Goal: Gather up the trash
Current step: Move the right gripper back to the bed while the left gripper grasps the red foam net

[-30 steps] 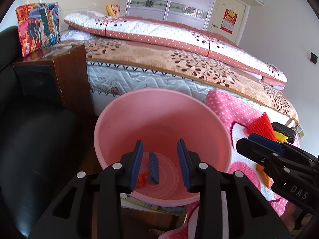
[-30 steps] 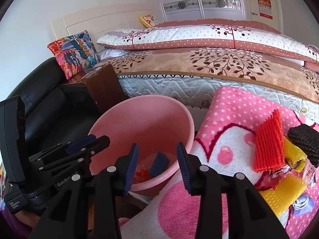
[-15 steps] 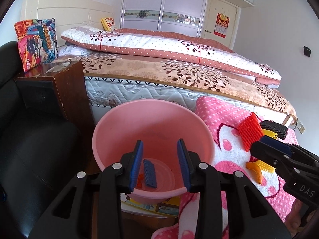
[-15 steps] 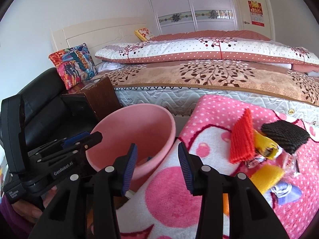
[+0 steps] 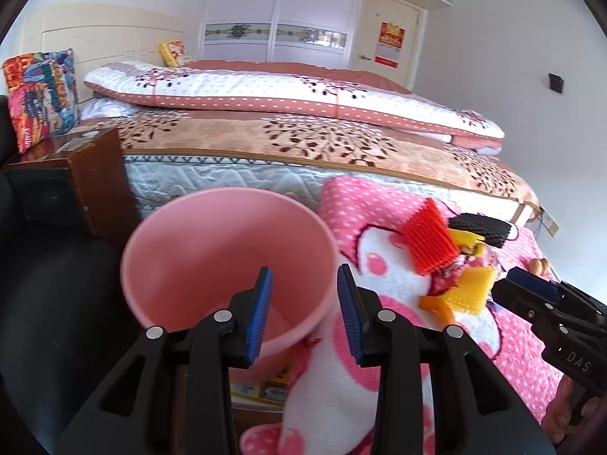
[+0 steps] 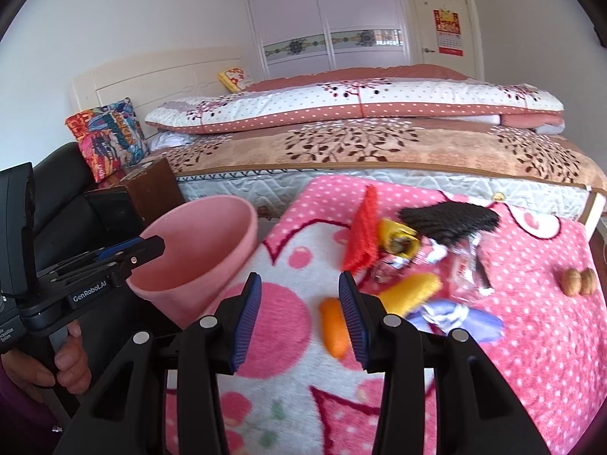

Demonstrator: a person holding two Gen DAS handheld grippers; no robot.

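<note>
Right gripper (image 6: 299, 307) open, blue pads apart with nothing between them, held above the pink dotted blanket (image 6: 538, 341) and aimed at the litter pile. Left gripper (image 5: 304, 313) likewise open and empty, poised over the near rim of the pink plastic bucket (image 5: 227, 261); in the right wrist view it enters from the left edge (image 6: 129, 252), gripped by a hand (image 6: 64, 356) low in the corner. Bucket stands at the left edge of the blanket, beside a dark wooden nightstand (image 5: 95, 174) and a black leather seat (image 5: 57, 284); its bottom is hidden behind the gripper. Trash lies clustered on the blanket to the right of the bucket: a red foam net sleeve (image 6: 362, 239) tilted up on edge, a black foam net (image 6: 449, 218) behind it, a yellow wrapper (image 6: 398, 240) between the two, crumpled clear and foil wrappers (image 6: 466, 265), a yellow foam net (image 6: 411, 292), an orange piece (image 6: 334, 328) just beside the right pad, and a crumpled purple wrapper (image 6: 455, 313). Two walnuts (image 6: 578, 280) sit apart near the blanket's right side. Beyond it, a bed (image 6: 379, 151) with folded quilts; a bright patterned cushion (image 6: 108, 136) leans near the headboard.
</note>
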